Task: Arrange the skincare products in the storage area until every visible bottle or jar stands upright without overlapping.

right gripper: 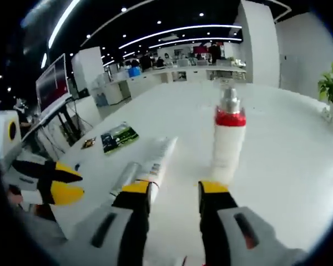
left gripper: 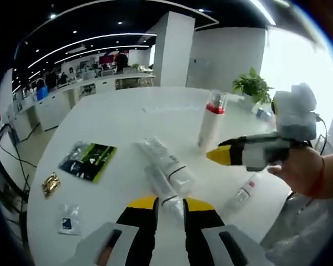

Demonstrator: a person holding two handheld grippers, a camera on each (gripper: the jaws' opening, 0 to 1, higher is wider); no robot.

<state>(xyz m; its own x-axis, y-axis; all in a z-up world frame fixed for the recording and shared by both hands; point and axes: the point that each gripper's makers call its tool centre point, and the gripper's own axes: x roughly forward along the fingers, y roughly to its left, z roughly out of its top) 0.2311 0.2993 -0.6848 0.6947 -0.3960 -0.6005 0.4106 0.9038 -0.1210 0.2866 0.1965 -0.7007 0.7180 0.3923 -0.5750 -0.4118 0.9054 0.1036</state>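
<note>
On the white table (left gripper: pixel 122 116) a white bottle with a red band and clear cap (left gripper: pixel 212 119) stands upright. Two white tubes lie side by side: a large one (left gripper: pixel 166 158) and a thinner one (left gripper: pixel 162 191). The thinner tube's near end lies in front of my left gripper (left gripper: pixel 171 204), which is open. A small bottle (left gripper: pixel 241 195) lies flat at the right. My right gripper (right gripper: pixel 175 188) is open, and the red-banded bottle (right gripper: pixel 228 144) stands just beyond its right jaw. The tubes (right gripper: pixel 152 163) lie off its left jaw.
A green and black packet (left gripper: pixel 89 160), a gold sachet (left gripper: pixel 50 184) and a clear sachet (left gripper: pixel 69 218) lie at the table's left. A potted plant (left gripper: pixel 252 86) stands at the far edge. A hand (left gripper: pixel 302 172) holds the right gripper (left gripper: pixel 222 155). The left gripper (right gripper: pixel 66 184) enters from the left.
</note>
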